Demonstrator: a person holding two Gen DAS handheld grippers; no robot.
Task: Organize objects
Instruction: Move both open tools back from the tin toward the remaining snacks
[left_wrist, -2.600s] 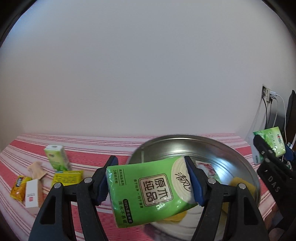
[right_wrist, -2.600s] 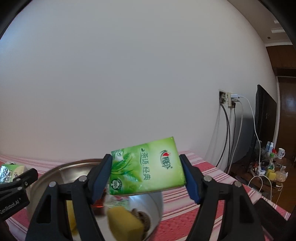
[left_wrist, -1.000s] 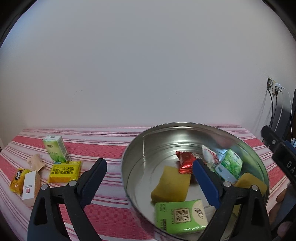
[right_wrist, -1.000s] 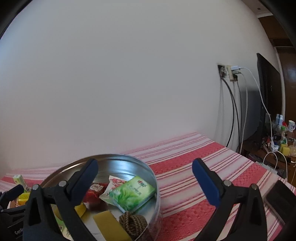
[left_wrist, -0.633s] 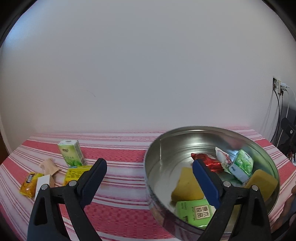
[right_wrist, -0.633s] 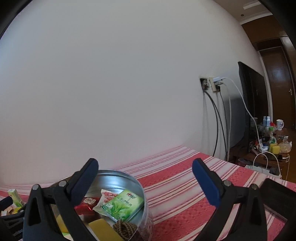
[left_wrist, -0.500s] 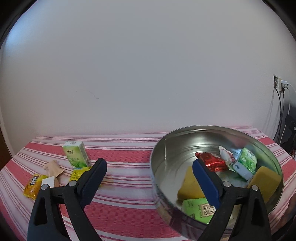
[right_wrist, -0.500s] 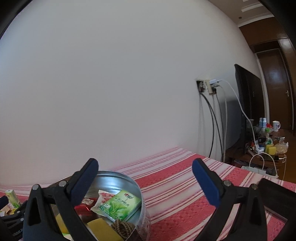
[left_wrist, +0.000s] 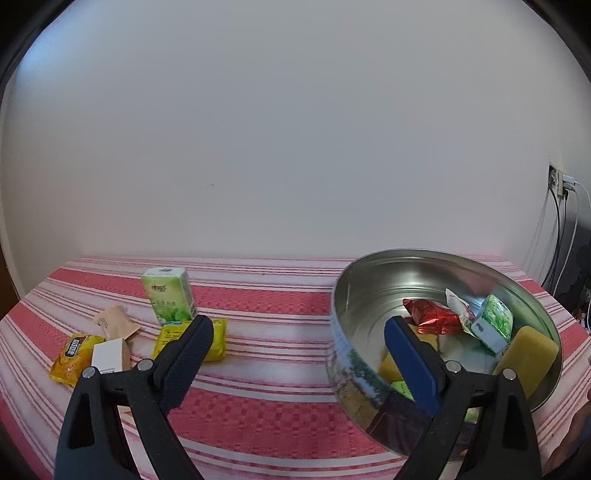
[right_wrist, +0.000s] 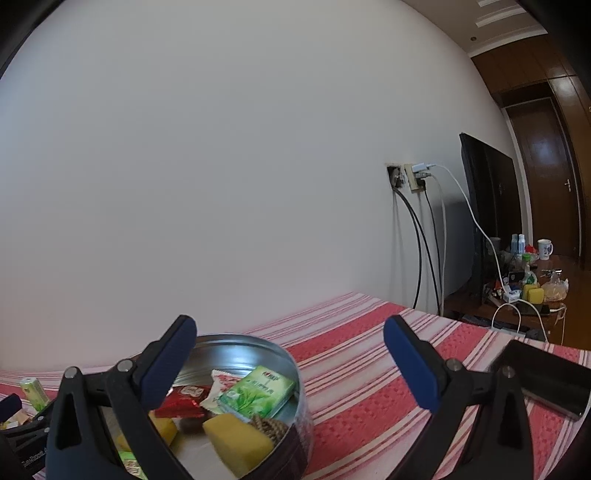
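Observation:
A round metal tin (left_wrist: 354, 291) (right_wrist: 258, 341) sits on the red striped cloth. It holds a green tissue pack (left_wrist: 493, 326) (right_wrist: 256, 395), a red foil packet (left_wrist: 430, 317) (right_wrist: 183, 402), yellow blocks (left_wrist: 528, 354) (right_wrist: 236, 441) and a brown knot of rope (right_wrist: 269, 426). Left of the tin lie a standing green tissue pack (left_wrist: 170, 293), a yellow packet (left_wrist: 194, 338), a tan sachet (left_wrist: 114, 321), a white box (left_wrist: 108, 354) and an orange packet (left_wrist: 74, 352). My left gripper (left_wrist: 297, 349) is open, spanning the tin's near-left rim. My right gripper (right_wrist: 290, 360) is open and holds nothing, over the tin's right edge.
A dark phone (right_wrist: 543, 380) lies on the cloth at the right. Cables hang from a wall socket (right_wrist: 406, 177) beside a black screen (right_wrist: 487, 206). A cluttered side table (right_wrist: 524, 288) stands beyond the cloth's right end. The white wall runs close behind the table.
Both grippers let go of their green tissue packs, which now lie in the tin. Both stand open and have drawn back; the left view has swung toward the loose items on the left.

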